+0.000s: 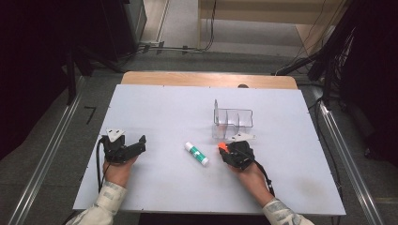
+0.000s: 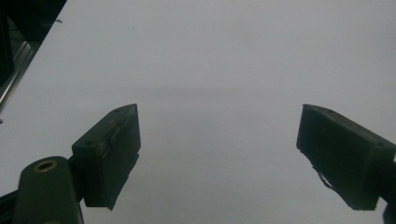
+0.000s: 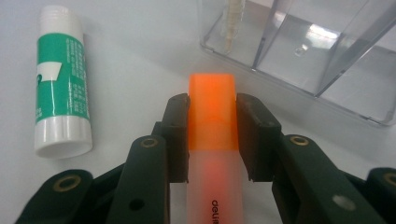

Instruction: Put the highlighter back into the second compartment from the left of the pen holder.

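Note:
An orange highlighter with a frosted body sits clamped between the jaws of my right gripper, its orange cap pointing toward the clear organizer. A white and green glue stick lies on the white table just left of that gripper, and it shows again as the glue stick in the right gripper view. My left gripper rests at the table's left side, and in the left gripper view its jaws stand wide apart with my left gripper holding nothing.
A clear plastic divided organizer stands just beyond the right gripper; the organizer has several compartments. The white table spreads wide around both hands. Metal rails and cables flank the table on the floor.

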A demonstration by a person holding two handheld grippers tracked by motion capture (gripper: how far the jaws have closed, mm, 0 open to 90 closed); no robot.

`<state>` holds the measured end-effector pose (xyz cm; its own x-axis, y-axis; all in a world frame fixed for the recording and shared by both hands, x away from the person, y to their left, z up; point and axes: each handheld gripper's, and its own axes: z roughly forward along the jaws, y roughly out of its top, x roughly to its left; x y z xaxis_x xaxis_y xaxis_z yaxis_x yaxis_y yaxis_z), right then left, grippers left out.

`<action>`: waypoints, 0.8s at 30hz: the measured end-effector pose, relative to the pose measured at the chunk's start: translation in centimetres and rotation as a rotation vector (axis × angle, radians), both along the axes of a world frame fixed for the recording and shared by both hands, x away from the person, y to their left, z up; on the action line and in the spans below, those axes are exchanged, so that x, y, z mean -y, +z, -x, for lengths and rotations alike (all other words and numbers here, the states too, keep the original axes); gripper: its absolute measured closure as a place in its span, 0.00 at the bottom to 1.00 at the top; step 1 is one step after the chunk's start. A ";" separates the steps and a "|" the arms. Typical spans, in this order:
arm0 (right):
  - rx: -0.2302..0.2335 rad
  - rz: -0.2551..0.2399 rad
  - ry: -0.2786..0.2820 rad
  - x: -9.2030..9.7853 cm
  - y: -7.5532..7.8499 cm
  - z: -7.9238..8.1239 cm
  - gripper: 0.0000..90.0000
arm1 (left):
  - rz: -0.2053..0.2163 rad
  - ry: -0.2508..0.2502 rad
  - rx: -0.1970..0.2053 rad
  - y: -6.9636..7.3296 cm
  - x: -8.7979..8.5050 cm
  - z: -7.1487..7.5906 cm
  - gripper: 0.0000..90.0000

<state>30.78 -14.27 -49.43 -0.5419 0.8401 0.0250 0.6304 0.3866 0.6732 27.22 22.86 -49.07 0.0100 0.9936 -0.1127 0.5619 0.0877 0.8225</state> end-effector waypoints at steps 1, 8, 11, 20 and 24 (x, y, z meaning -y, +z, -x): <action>0.002 -0.005 -0.002 0.1 0.1 0.0 0.72 | 0.000 0.000 0.000 0.0 0.0 0.0 0.16; 0.019 -0.043 -0.010 0.8 1.1 0.3 0.72 | 0.002 0.002 0.002 0.0 0.0 0.0 0.16; 0.020 -0.051 -0.005 1.0 1.1 0.3 0.72 | 0.001 0.000 0.001 0.0 0.0 0.0 0.16; 0.039 -0.044 0.016 0.9 1.3 0.6 0.72 | 0.004 0.002 0.005 0.0 -0.1 0.0 0.16; 0.051 -0.054 0.016 1.0 1.7 0.8 0.72 | 0.004 0.002 0.004 0.0 -0.1 0.0 0.16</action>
